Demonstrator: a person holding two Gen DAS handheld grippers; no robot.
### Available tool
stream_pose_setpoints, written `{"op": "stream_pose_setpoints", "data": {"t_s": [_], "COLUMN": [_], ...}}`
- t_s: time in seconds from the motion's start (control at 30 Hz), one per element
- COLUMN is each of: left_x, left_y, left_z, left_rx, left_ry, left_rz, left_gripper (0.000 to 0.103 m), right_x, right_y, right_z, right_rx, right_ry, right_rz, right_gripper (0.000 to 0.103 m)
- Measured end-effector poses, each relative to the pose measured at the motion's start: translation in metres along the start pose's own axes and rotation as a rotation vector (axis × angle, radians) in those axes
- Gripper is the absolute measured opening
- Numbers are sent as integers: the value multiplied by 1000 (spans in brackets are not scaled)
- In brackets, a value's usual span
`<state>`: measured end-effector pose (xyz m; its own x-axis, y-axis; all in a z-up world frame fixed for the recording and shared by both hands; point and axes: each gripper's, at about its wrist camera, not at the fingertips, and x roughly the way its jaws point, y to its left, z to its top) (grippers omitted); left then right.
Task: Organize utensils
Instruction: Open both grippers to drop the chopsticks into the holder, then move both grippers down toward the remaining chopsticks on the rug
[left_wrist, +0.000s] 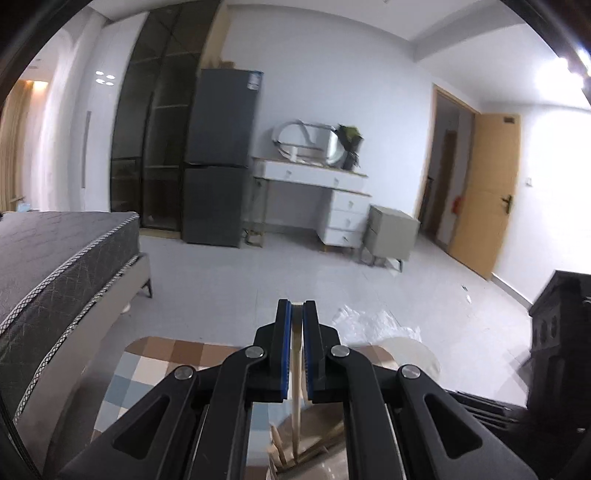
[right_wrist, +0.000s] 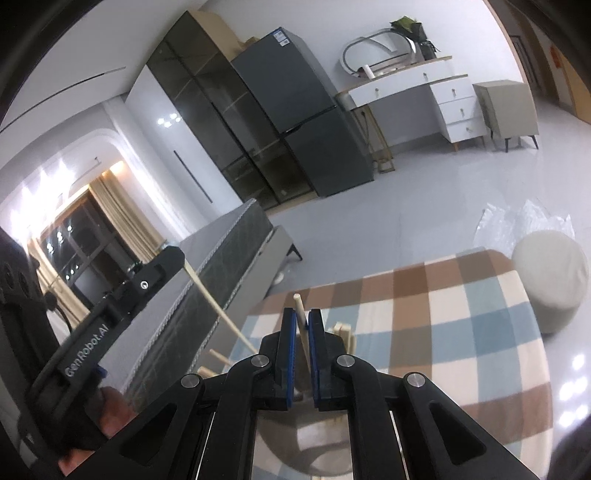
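My left gripper (left_wrist: 297, 308) is shut on a pale wooden utensil handle (left_wrist: 295, 376) that runs down into a round holder (left_wrist: 317, 439) with other wooden utensils. In the right wrist view the left gripper (right_wrist: 173, 258) shows at the left, holding that long handle (right_wrist: 221, 314) aslant. My right gripper (right_wrist: 301, 317) is shut on a second wooden stick (right_wrist: 301, 314), upright over the holder (right_wrist: 295, 435). More wooden pieces (right_wrist: 345, 334) stick up beside it.
The holder stands on a round table with a brown, blue and cream checked cloth (right_wrist: 443, 332). A grey bed (left_wrist: 55, 266) lies to the left. A round cream stool (right_wrist: 550, 277) and clear plastic sheeting (left_wrist: 369, 321) sit on the floor. A black object (left_wrist: 561, 332) stands at the right.
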<state>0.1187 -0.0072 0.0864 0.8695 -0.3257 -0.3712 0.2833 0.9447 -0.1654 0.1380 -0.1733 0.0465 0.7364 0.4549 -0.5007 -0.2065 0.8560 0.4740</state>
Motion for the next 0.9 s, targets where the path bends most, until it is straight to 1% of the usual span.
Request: {"op": "stream_pose_setpoints", "data": {"t_s": [0.1, 0.2, 0.27, 0.3, 0.33, 0.37, 0.4, 0.43, 0.5, 0.53, 0.57, 0.67, 0.7, 0.73, 0.8, 0.83, 0.9], "left_x": [-3, -4, -8, -9, -11, -13, -15, -19, -33, -41, -45, -63, -66, -74, -81, -88, -98], "left_y": [-4, -3, -7, -6, -7, -8, -10, -9, -11, -14, -14, -18, -17, -18, -19, -22, -25], "left_z": [-2, -3, -3, -2, -1, 0, 1, 1, 0, 1, 0, -3, -4, -4, -5, -6, -11], "left_rx": [7, -10, 9, 4, -12, -18, -16, -18, -17, -19, -22, -31, -38, -54, -73, -84, -93], "left_ry": [51, 102, 127, 137, 158, 177, 181, 177, 154, 144, 148, 149, 148, 146, 155, 161, 157], "left_rz": [-44, -39, -17, -23, -44, -53, -36, -21, 10, 28, 31, 61, 73, 84, 98, 120, 149], "left_gripper": [2, 2, 2, 3, 8, 12, 24, 31, 31, 33, 36, 51, 58, 64, 68, 69, 72], "right_x": [2, -2, -10, -15, -20, -27, -30, -35, -44, -49, -55, -74, -80, -86, -96, -101, -110], "right_y": [5, 9, 8, 8, 8, 8, 7, 6, 3, 3, 3, 8, 10, 13, 17, 19, 22], "right_z": [-5, -9, -11, -12, -13, -14, -14, -15, -17, -18, -20, -26, -29, -31, -36, -38, -44], "right_rx": [-16, -34, -8, -5, -7, -3, 3, 13, 32, 37, 34, -6, -23, -35, -55, -62, -84], "right_ry": [41, 61, 64, 58, 46, 32, 27, 26, 29, 27, 21, 4, -2, -7, -7, -6, -10], "right_rz": [5, -13, 5, 2, -9, -19, -19, -18, -22, -19, -19, -42, -46, -49, -28, -26, -19], "right_gripper": [8, 8, 15, 24, 31, 33, 35, 36, 37, 37, 38, 44, 46, 46, 47, 50, 51]}}
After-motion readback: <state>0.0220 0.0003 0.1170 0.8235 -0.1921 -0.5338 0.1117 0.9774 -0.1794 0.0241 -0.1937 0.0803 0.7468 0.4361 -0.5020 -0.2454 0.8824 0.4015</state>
